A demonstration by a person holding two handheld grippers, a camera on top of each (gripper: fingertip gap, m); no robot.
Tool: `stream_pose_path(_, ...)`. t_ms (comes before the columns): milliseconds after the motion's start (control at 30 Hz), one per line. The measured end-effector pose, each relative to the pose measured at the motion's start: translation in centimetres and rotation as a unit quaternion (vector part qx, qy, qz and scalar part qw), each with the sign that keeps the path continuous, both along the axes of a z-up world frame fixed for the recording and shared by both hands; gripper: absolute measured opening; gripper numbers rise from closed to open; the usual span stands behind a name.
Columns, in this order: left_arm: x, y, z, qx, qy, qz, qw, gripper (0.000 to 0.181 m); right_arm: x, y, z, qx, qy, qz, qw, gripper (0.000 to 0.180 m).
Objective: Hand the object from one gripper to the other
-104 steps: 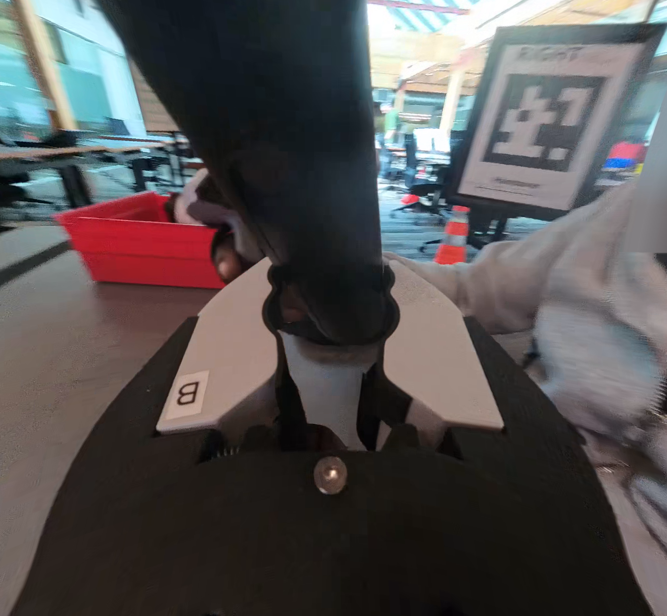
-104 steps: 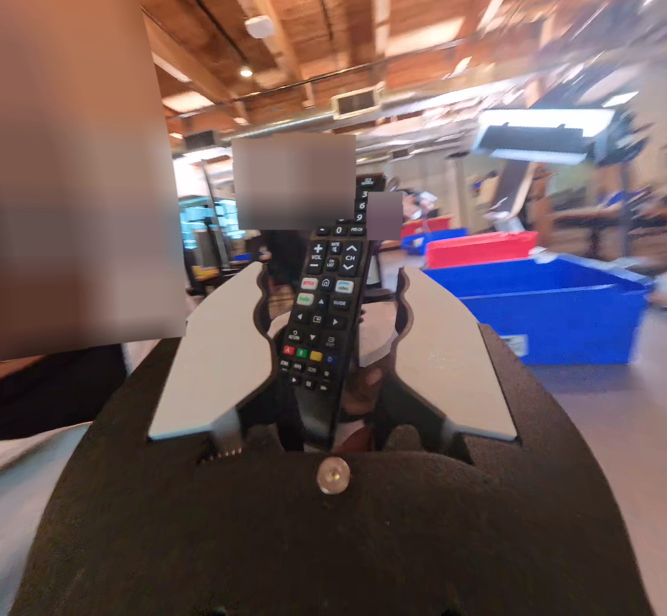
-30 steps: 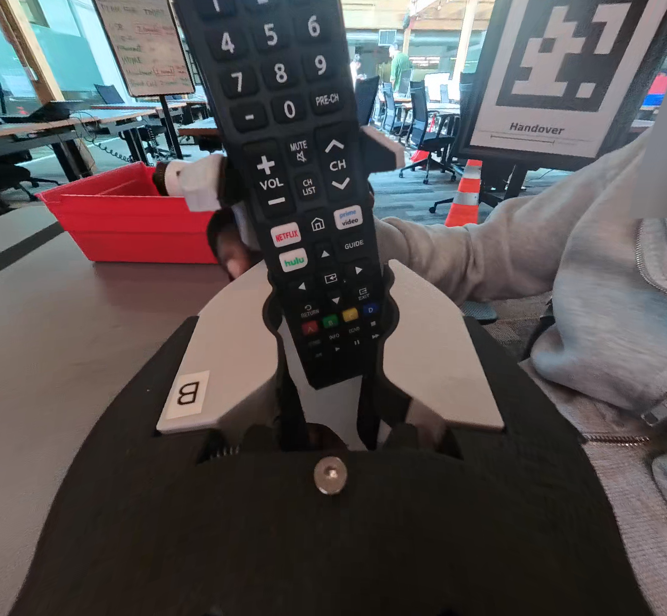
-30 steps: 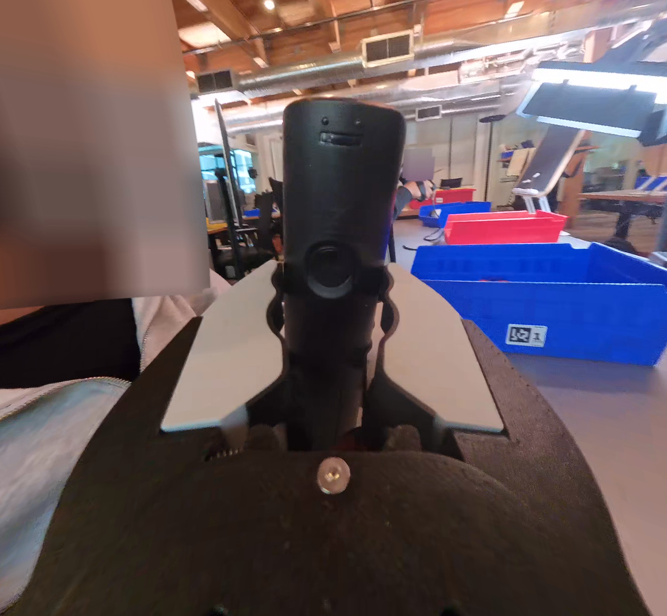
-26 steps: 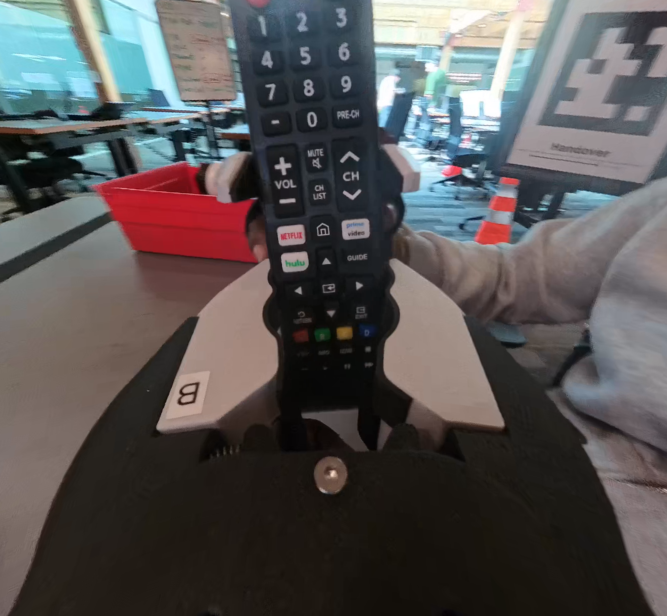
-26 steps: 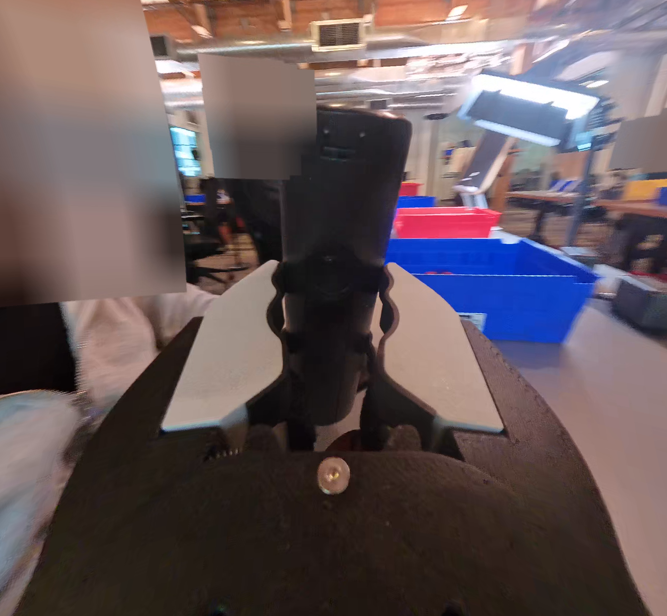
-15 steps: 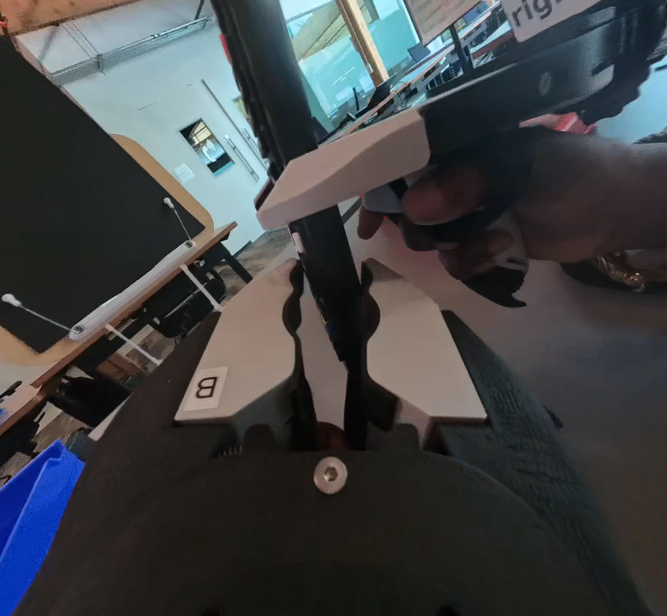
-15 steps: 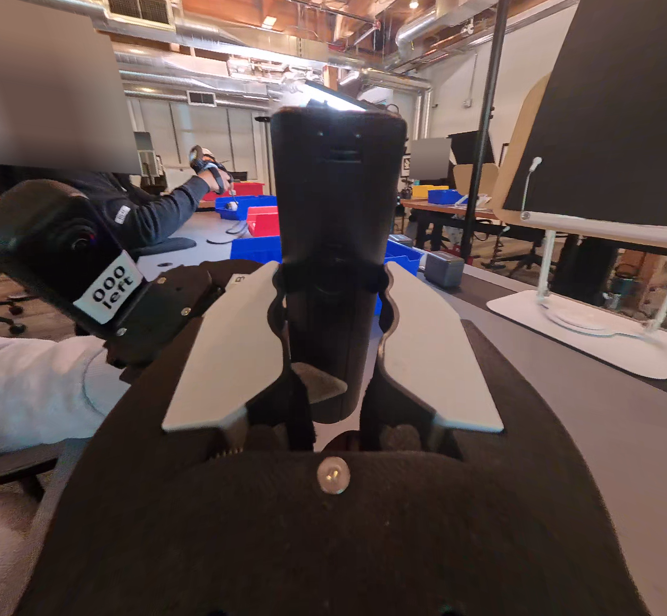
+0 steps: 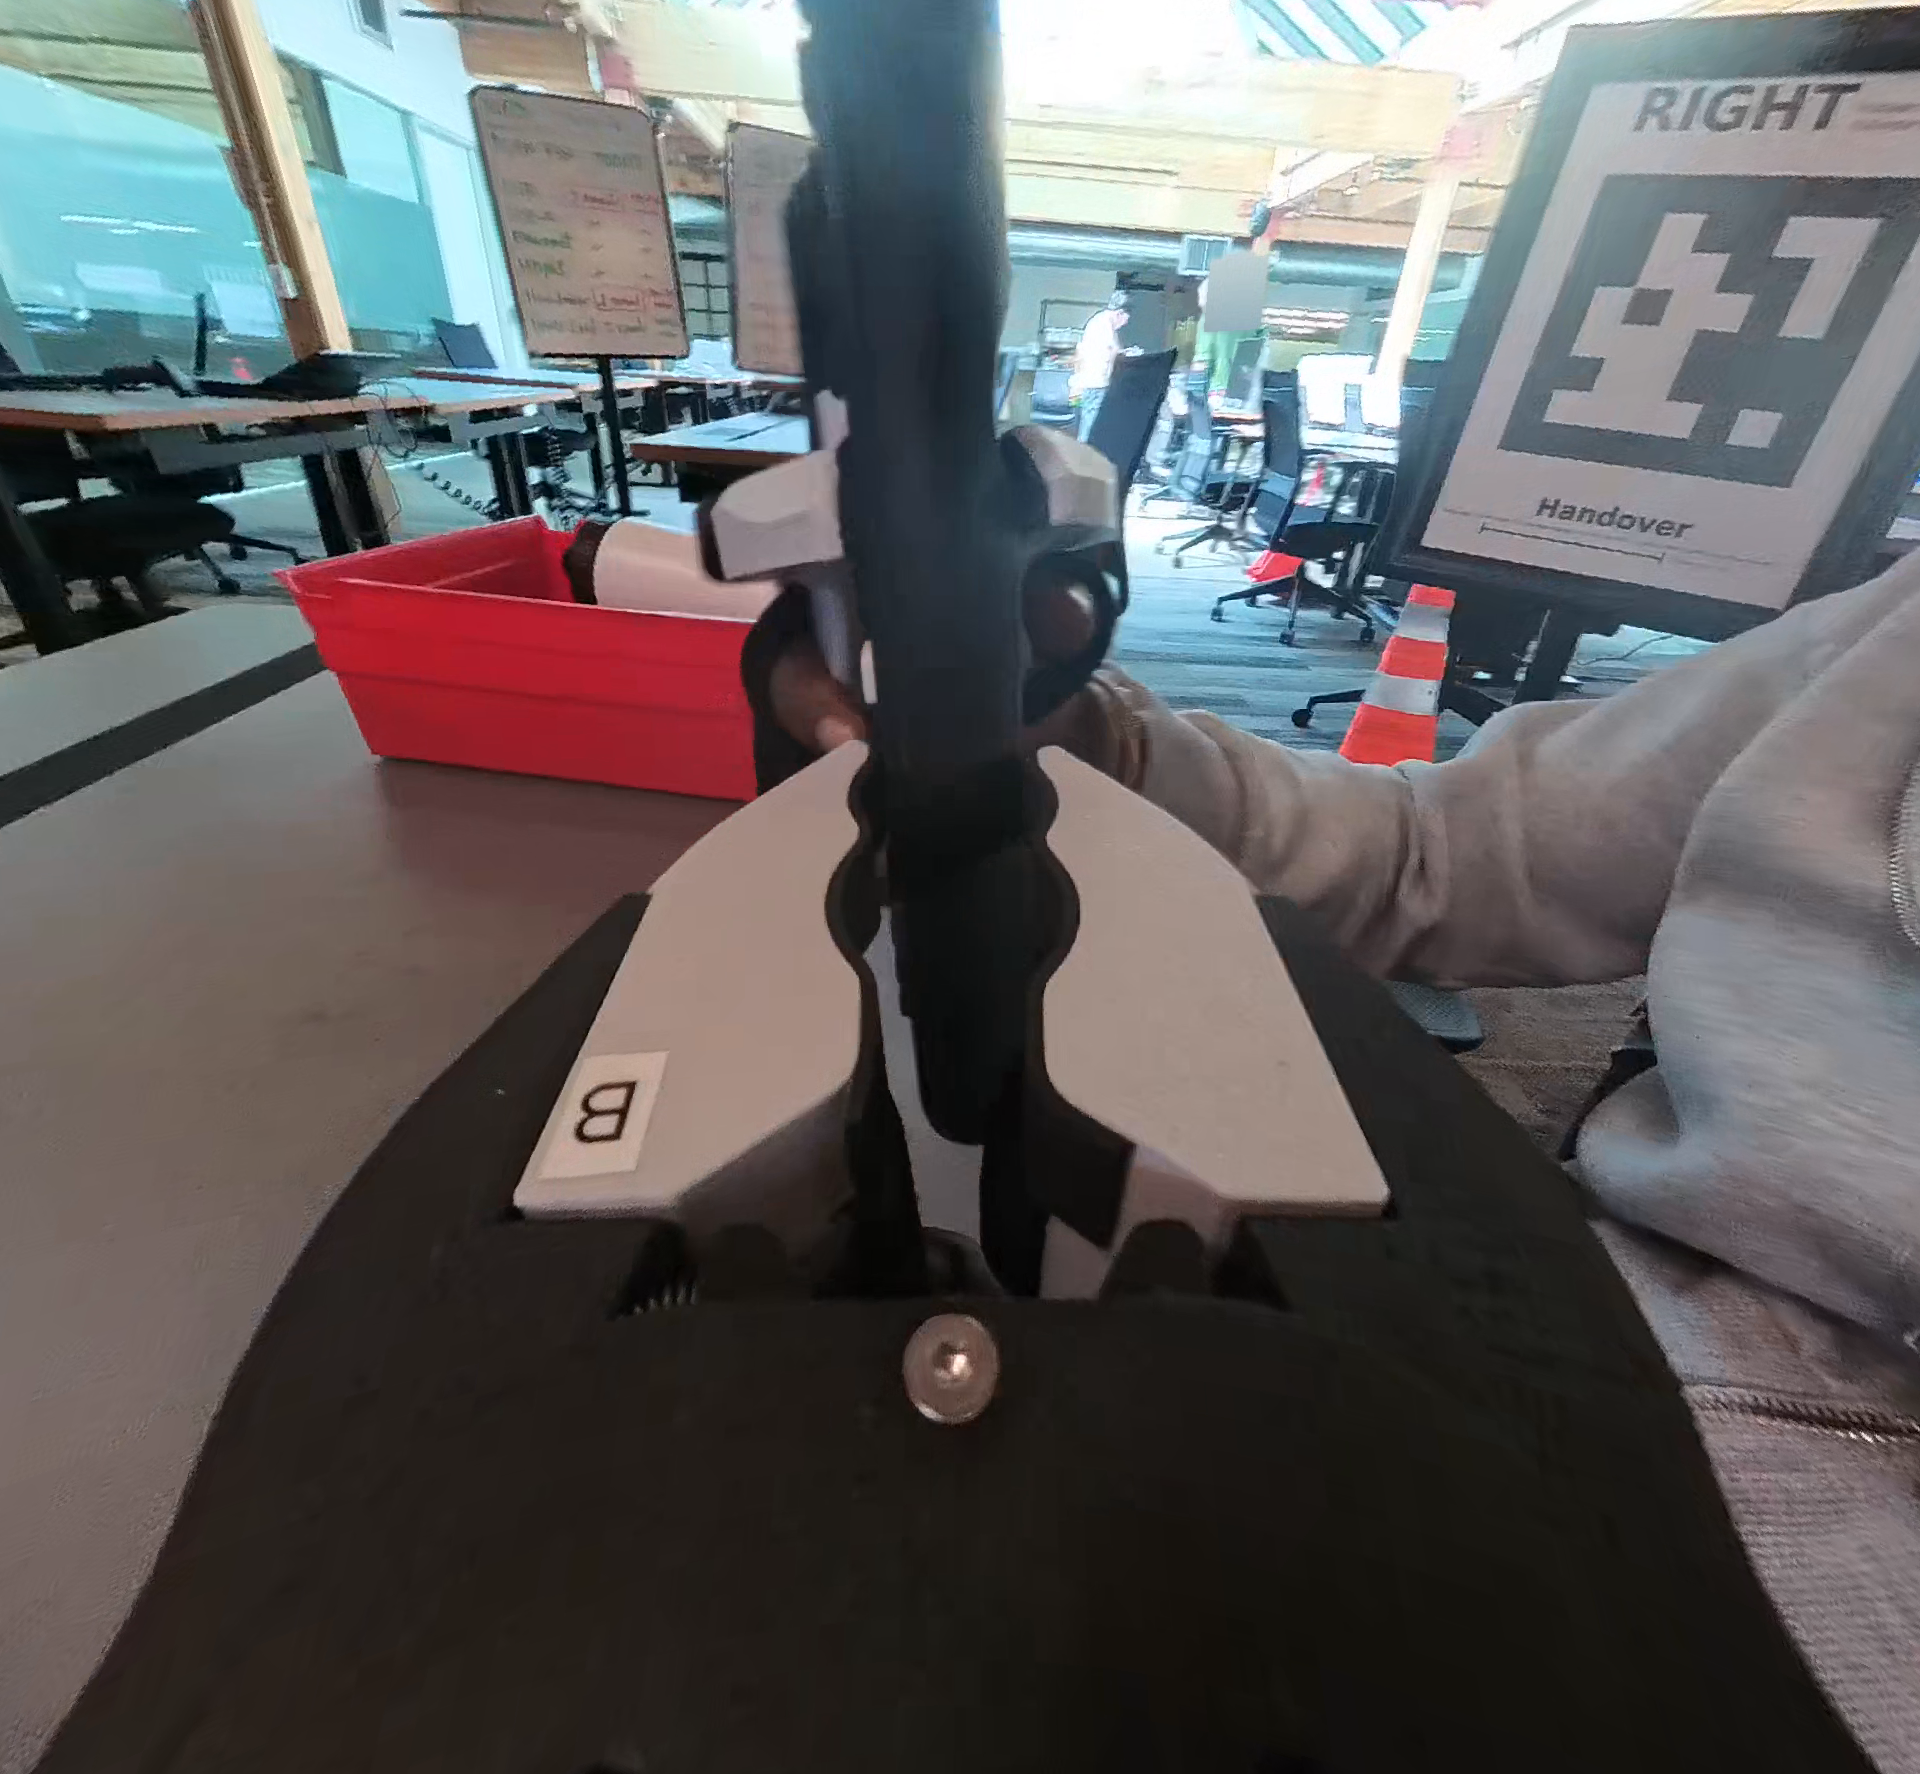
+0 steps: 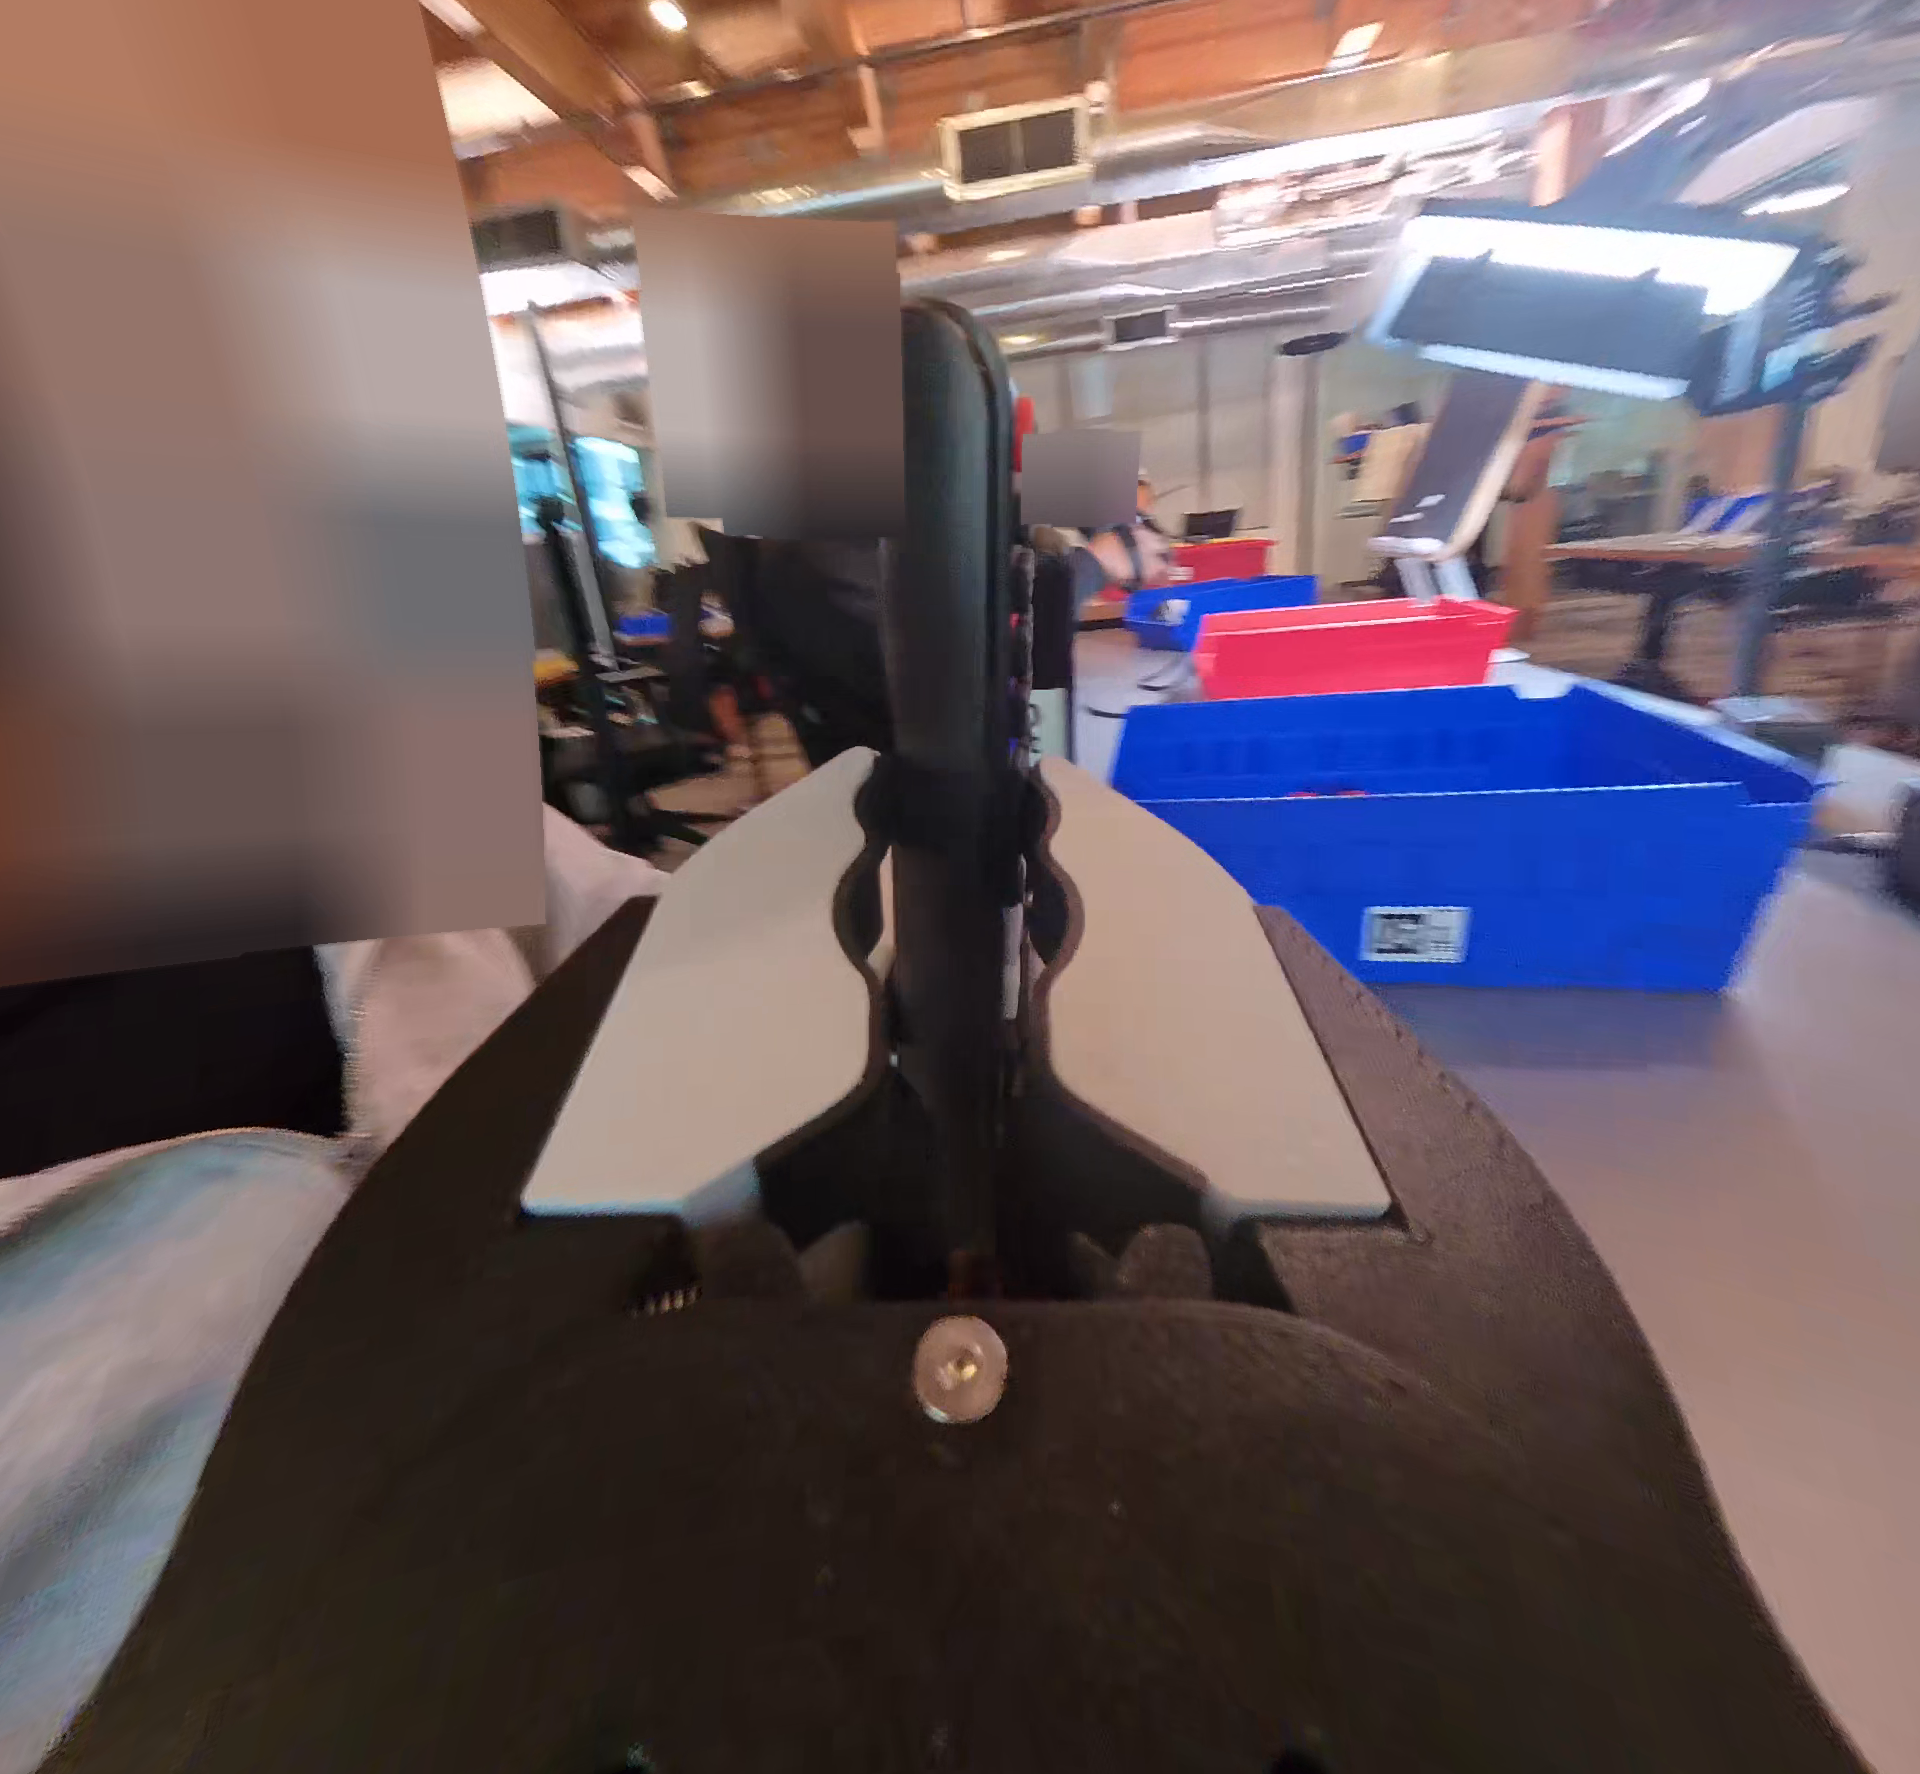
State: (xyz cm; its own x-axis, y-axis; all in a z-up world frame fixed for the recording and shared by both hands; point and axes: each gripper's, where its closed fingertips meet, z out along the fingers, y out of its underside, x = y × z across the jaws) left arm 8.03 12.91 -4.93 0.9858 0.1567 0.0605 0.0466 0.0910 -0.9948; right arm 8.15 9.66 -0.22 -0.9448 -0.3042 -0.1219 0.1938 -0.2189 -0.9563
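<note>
Now both tongs (image 9: 954,789) (image 10: 954,779) pinch the edge-on remote (image 9: 914,436).

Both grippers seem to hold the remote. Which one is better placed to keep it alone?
Right, probably. The right gripper clamps the remote edge-on, nearer its middle. The left gripper pinches only its lower end, so it should open.
</note>
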Motion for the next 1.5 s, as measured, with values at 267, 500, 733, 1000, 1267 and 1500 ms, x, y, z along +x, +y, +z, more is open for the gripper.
stream_pose_path(267,-5.9,-2.7,-0.3,-0.079,0.123,0.311,0.939,0.069,-4.2,-0.9,-0.4,-0.009,0.068,-0.272,0.96,0.023)
stream_pose_path(500,-6.3,-2.0,-1.4,-0.141,0.16,0.361,0.908,0.057,-4.1,-2.1,-1.0,-0.022,0.075,-0.339,0.938,0.024)
stream_pose_path(733,-4.1,-1.1,-1.3,-0.088,0.083,0.215,0.969,0.053,-3.0,-1.7,0.2,-0.042,0.071,-0.247,0.966,0.052)
stream_pose_path(1000,0.4,0.8,-2.5,-0.098,0.01,0.003,0.995,0.052,0.2,-1.2,-1.5,0.034,0.009,0.001,0.999,0.072)
stream_pose_path(1267,-2.1,0.6,-2.8,-0.11,0.042,0.109,0.987,0.064,-0.8,-2.3,-2.0,0.048,0.087,-0.113,0.989,0.052)
stream_pose_path(1500,-5.6,-1.9,-2.3,-0.195,0.225,0.367,0.881,0.041,-4.1,-1.8,-1.0,0.002,0.076,-0.299,0.951,0.053)
